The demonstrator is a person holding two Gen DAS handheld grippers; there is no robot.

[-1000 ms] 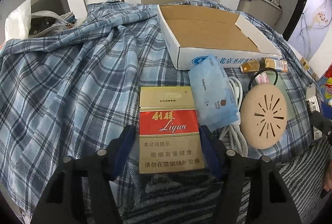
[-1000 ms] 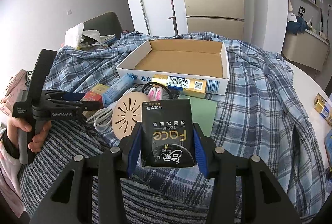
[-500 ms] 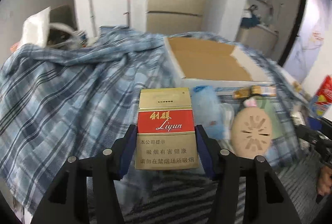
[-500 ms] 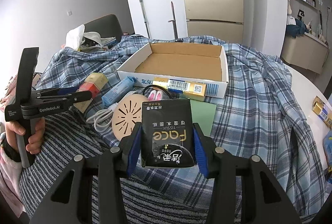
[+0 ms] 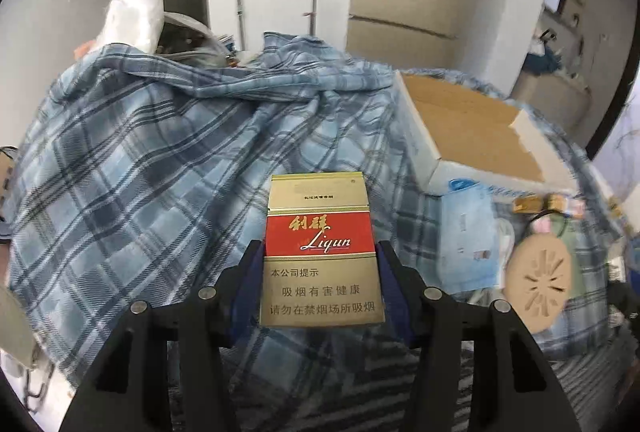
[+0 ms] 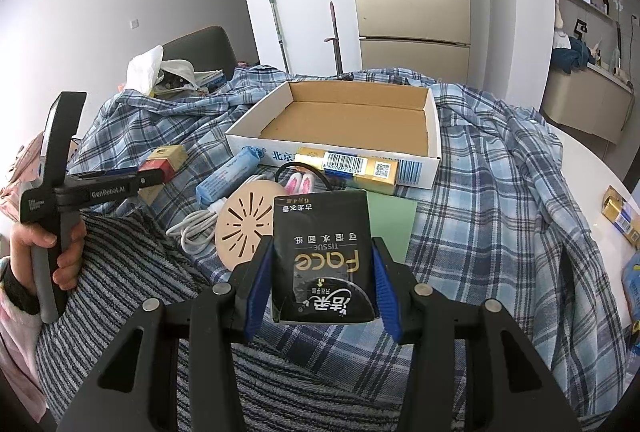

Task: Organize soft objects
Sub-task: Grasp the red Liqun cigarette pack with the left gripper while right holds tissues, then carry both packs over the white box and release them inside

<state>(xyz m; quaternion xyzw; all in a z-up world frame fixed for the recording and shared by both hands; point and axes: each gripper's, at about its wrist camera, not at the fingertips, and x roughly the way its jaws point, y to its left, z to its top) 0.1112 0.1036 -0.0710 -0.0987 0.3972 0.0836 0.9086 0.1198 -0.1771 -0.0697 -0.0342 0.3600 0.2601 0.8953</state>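
My left gripper (image 5: 320, 268) is shut on a gold and red cigarette pack (image 5: 320, 232), held upright above the blue plaid cloth (image 5: 140, 172). The right wrist view shows that same left gripper (image 6: 154, 174) at the left, lifted, with the pack (image 6: 166, 158) in its tips. My right gripper (image 6: 322, 272) is shut on a black face-tissue pack (image 6: 324, 244) and holds it over the cloth. An empty open cardboard box (image 6: 348, 116) lies behind both; in the left wrist view the box (image 5: 472, 120) is at the right.
In front of the box lie a blue tissue pack (image 6: 228, 174), a beige slotted disc (image 6: 244, 228), a white cable (image 6: 192, 228), a gold barcoded carton (image 6: 348, 166) and a green sheet (image 6: 390, 224). A striped cloth (image 6: 140, 292) covers the near edge. A hand (image 6: 48, 252) grips the left handle.
The left gripper closed on the cigarette pack, lifted it off the cloth and swung left, so the box and clutter slid right. The right gripper and its tissue pack kept still.
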